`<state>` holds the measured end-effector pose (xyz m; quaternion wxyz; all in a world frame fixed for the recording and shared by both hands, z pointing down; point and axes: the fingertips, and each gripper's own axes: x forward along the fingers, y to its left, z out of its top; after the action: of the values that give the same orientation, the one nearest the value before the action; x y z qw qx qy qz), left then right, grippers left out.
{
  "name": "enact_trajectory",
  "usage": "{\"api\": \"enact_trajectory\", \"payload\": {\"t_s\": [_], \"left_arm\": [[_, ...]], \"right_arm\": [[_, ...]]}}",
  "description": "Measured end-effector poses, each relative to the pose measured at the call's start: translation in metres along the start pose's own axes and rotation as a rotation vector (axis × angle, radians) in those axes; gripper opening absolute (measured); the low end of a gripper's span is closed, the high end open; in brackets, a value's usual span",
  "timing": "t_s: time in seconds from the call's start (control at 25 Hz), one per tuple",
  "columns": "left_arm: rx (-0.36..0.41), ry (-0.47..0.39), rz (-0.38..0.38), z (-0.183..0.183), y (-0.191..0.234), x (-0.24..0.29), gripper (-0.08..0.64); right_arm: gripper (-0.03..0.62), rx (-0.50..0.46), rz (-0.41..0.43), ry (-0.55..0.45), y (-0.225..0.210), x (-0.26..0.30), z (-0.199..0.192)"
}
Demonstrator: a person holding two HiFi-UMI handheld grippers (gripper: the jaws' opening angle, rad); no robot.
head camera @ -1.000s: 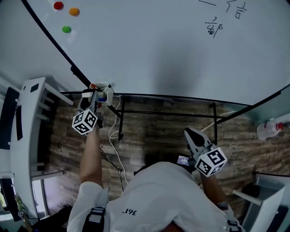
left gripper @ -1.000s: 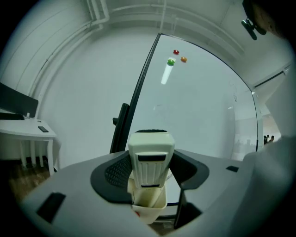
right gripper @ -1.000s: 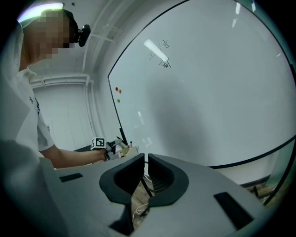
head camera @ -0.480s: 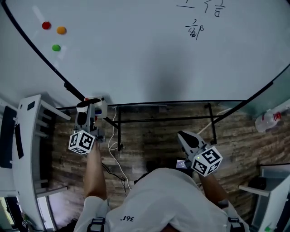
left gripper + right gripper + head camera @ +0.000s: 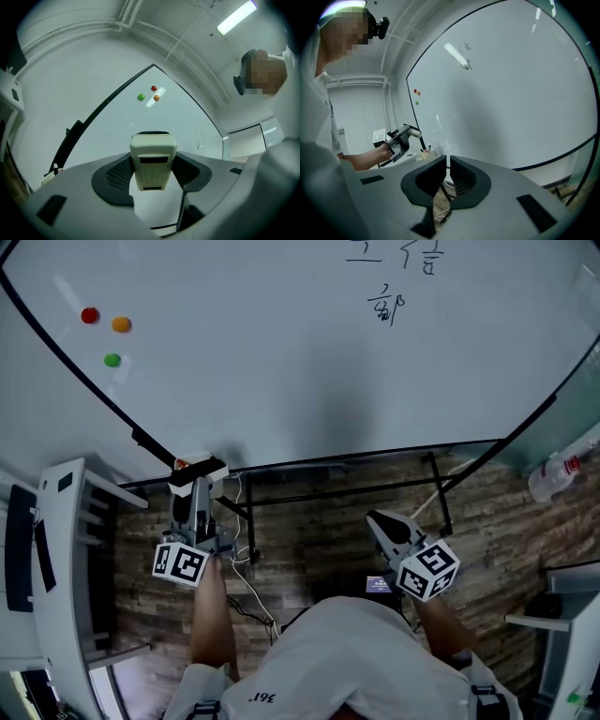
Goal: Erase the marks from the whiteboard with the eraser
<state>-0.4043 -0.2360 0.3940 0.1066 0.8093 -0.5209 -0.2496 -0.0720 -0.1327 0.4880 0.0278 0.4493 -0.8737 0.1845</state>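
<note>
The whiteboard (image 5: 281,362) bears black handwritten marks (image 5: 384,307) near its top, with more marks (image 5: 422,254) above them. My left gripper (image 5: 197,476) is shut on the cream eraser (image 5: 199,468), held just below the board's lower left edge. In the left gripper view the eraser (image 5: 153,161) stands upright between the jaws, its dark felt toward the board (image 5: 154,117). My right gripper (image 5: 380,521) hangs lower on the right, shut and holding nothing. In the right gripper view the marks (image 5: 465,58) sit high on the board.
Red, orange and green magnets (image 5: 103,334) dot the board's left part. A black stand frame (image 5: 328,486) and a white cable (image 5: 246,559) lie below the board. A white rack (image 5: 56,549) stands at left, a spray bottle (image 5: 562,474) at right.
My left gripper has lifted with the eraser away from the tray at the board's lower left corner. The right gripper has stayed put. The head view has tilted, shifting the marks left and down.
</note>
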Motion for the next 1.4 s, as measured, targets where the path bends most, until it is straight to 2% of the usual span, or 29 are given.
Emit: {"api": "enact_trajectory", "payload": {"t_s": [0.44,0.92,1.12,1.4], "left_arm": [[-0.077,0.008,-0.115,0.003,-0.031,-0.022,0.259],[-0.098,-0.014,-0.195,0.002,-0.082,-0.024,0.259],[-0.072,-0.024,-0.195,0.001,-0.107,-0.005,0.259],[0.006,-0.030,-0.136,0.004,-0.130,0.030,0.259]], "right_arm": [[0.026,-0.026,-0.048,-0.036,0.000,0.001,0.012],[0.026,-0.065,-0.018,-0.056,-0.013,-0.020,0.023],[0.026,-0.066,-0.021,-0.041,-0.043,-0.040,0.029],[0.026,-0.080,0.016,-0.062,-0.076,-0.052,0.053]]}}
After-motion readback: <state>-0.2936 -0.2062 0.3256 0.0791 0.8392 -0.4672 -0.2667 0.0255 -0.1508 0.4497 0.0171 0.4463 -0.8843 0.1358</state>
